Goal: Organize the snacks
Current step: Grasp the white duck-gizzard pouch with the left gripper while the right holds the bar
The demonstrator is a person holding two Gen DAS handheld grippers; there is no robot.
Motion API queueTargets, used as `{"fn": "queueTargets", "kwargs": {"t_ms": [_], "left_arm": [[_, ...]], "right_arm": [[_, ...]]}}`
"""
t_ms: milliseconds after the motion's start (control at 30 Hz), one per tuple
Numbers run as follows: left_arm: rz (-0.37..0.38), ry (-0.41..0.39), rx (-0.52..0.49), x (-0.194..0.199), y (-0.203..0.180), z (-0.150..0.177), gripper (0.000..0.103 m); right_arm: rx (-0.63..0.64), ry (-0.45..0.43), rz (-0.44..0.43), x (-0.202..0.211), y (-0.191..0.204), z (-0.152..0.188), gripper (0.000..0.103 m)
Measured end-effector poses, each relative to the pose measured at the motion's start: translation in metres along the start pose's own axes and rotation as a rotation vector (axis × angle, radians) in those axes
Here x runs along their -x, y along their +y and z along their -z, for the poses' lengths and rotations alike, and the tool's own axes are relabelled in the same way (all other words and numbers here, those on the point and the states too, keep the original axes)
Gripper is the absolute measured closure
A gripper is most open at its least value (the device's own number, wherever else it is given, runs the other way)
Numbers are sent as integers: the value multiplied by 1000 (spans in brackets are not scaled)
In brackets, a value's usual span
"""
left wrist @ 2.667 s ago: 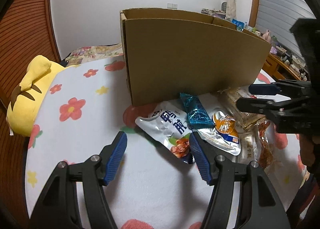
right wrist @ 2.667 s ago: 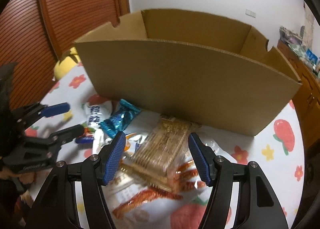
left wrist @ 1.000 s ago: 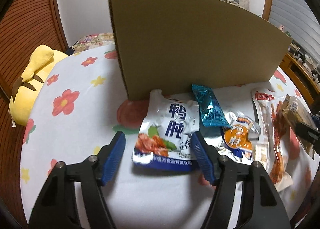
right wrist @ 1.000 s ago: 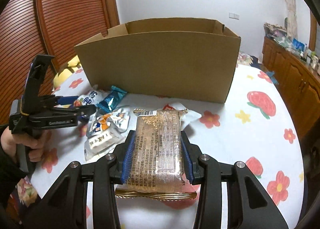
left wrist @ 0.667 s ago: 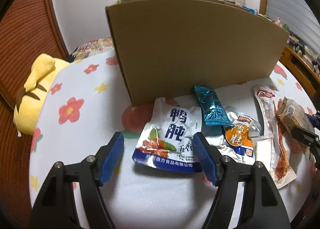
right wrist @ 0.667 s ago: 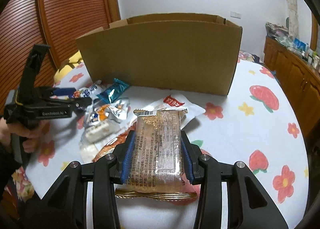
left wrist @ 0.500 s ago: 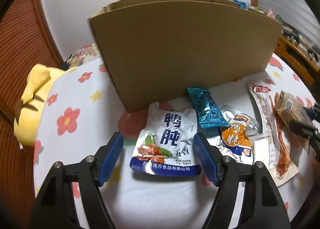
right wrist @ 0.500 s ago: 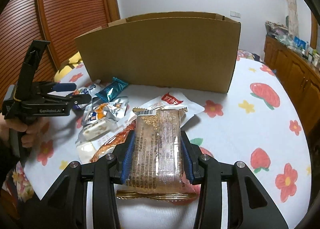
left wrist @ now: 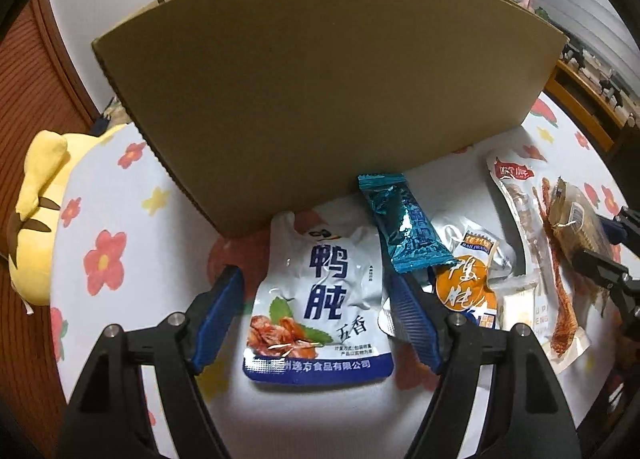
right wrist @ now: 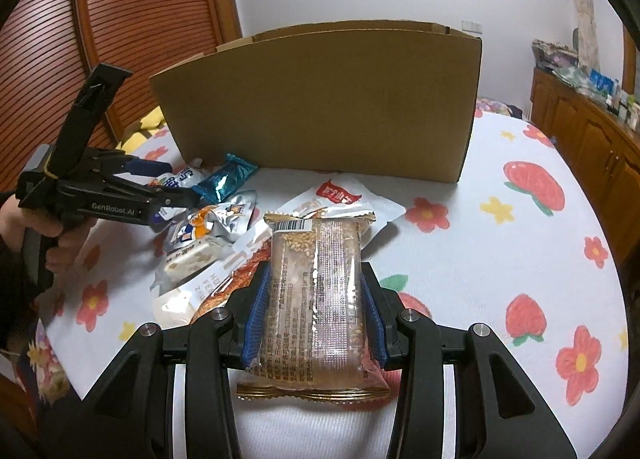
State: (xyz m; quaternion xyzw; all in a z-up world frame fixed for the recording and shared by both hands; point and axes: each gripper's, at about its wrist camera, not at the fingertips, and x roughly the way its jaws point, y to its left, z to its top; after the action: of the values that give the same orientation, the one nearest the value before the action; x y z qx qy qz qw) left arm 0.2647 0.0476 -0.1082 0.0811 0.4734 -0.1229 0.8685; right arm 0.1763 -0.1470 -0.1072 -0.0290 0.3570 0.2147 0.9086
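Snacks lie heaped on the floral tablecloth (right wrist: 500,163) just before the cardboard box (right wrist: 320,99): right gripper (right wrist: 316,311) clamped on a clear-wrapped sesame bar (right wrist: 316,291) held above the cloth, left gripper (left wrist: 316,307) spread wide, pads either side of the white duck-gizzard pouch (left wrist: 320,299), not pressing it, teal packet (left wrist: 404,227) beside.

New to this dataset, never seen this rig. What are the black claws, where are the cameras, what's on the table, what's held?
No robot: a person holds a two-finger gripper in each hand, each with a fisheye camera looking along its fingers. The left gripper is open, its pads either side of a white and blue pouch lying on the flowered tablecloth. The right gripper is shut on a clear-wrapped sesame bar. Also there: a cardboard box, a teal wrapper, and more packets.
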Motion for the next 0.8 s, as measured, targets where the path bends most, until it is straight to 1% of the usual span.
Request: {"fn": "queueTargets", "kwargs": {"t_ms": [133,200,333,400,433,567,667,800], "left_arm": [[12,10,7,-1,-1,-1,29],[15,13,-1,-6,5,-5,29],[16,15,1,-7,1,-6,29],[26,15,17,-6,2,-5,36],[20,10,18,-4,0,-4,42],[24,10,11,0,2,1,44],[16,8,26,4,5,6,44],[6,-16,37,12,8,18,44]], "right_arm": [[4,0,4,-1,0,0,61],[4,1,5,-1,0,0,61],[4,1,7,-1,1,0,61],[5,1,8,-2,1,0,61],[4,2,8,-2,1,0,61],[4,1,8,-2,1,1,61],[5,1,8,-2,1,1,61],[4,1,8,-2,1,1,61]]}}
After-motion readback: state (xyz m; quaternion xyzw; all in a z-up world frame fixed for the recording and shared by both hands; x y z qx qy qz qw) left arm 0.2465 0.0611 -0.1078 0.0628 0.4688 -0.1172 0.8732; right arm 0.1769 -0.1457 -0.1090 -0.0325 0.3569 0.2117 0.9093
